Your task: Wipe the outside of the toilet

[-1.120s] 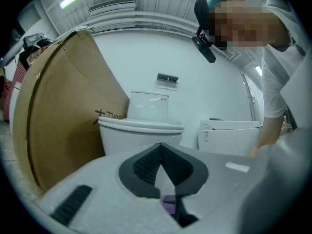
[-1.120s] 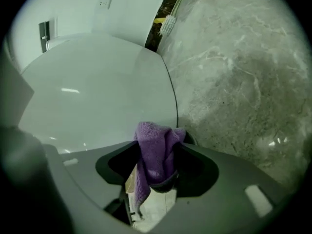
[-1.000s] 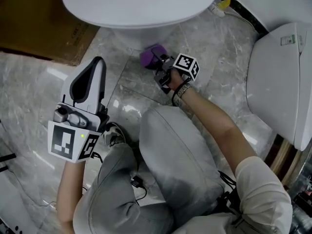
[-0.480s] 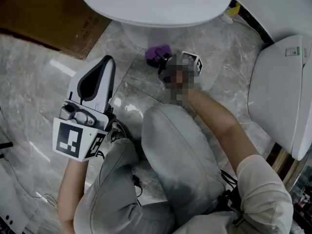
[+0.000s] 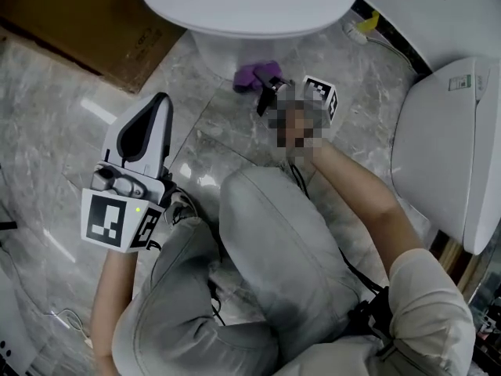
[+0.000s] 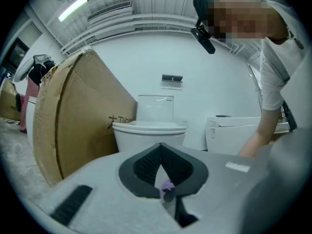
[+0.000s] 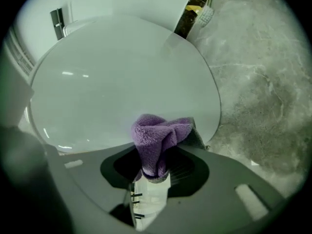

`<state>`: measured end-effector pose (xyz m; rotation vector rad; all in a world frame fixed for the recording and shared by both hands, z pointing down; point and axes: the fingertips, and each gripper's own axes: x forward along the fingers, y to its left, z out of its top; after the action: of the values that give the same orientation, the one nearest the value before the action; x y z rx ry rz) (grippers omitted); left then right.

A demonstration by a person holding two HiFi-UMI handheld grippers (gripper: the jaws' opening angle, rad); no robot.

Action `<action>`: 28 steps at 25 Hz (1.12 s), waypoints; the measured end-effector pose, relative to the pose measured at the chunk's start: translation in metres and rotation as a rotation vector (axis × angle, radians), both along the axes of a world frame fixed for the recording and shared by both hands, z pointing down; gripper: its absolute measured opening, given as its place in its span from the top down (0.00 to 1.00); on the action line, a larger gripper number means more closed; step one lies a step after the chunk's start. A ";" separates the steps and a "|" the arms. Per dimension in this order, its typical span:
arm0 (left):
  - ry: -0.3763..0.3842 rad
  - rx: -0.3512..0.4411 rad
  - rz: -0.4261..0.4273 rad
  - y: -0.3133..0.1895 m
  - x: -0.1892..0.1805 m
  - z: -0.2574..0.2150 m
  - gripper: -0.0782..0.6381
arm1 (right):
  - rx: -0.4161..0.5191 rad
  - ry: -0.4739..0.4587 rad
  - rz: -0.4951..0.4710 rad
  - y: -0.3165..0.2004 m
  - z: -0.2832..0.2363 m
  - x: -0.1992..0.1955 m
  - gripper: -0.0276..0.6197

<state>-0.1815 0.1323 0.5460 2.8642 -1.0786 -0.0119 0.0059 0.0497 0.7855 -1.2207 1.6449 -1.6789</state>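
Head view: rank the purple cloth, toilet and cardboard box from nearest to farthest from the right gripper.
1. The purple cloth, clamped in the right gripper.
2. The toilet, just beyond the cloth.
3. The cardboard box, far left.

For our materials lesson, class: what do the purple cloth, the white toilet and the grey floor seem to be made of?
Purple cloth: soft fleecy fabric, probably microfibre; fuzzy nap, loose folds.
White toilet: smooth glossy lid, likely plastic or glazed ceramic; it mirrors light streaks.
Grey floor: polished veined tiles, marble or marble-look; joints and sheen show.
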 end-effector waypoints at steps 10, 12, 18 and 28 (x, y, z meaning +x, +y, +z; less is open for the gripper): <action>-0.081 0.045 -0.060 0.007 -0.020 -0.007 0.88 | 0.136 -0.051 -0.037 0.019 -0.126 -0.018 0.74; -0.114 0.056 -0.076 0.004 -0.027 -0.006 0.88 | 0.141 -0.045 -0.054 0.025 -0.143 -0.019 0.74; -0.129 0.035 -0.139 -0.001 -0.046 -0.010 0.88 | 0.179 -0.021 -0.107 0.041 -0.183 -0.018 0.74; -0.118 0.027 -0.095 0.001 -0.027 0.002 0.88 | 0.319 -0.117 -0.130 0.058 -0.216 -0.024 0.73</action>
<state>-0.2087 0.1336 0.5479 2.8668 -1.2436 0.1388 -0.0185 0.1073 0.5692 -0.8630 1.8639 -1.4576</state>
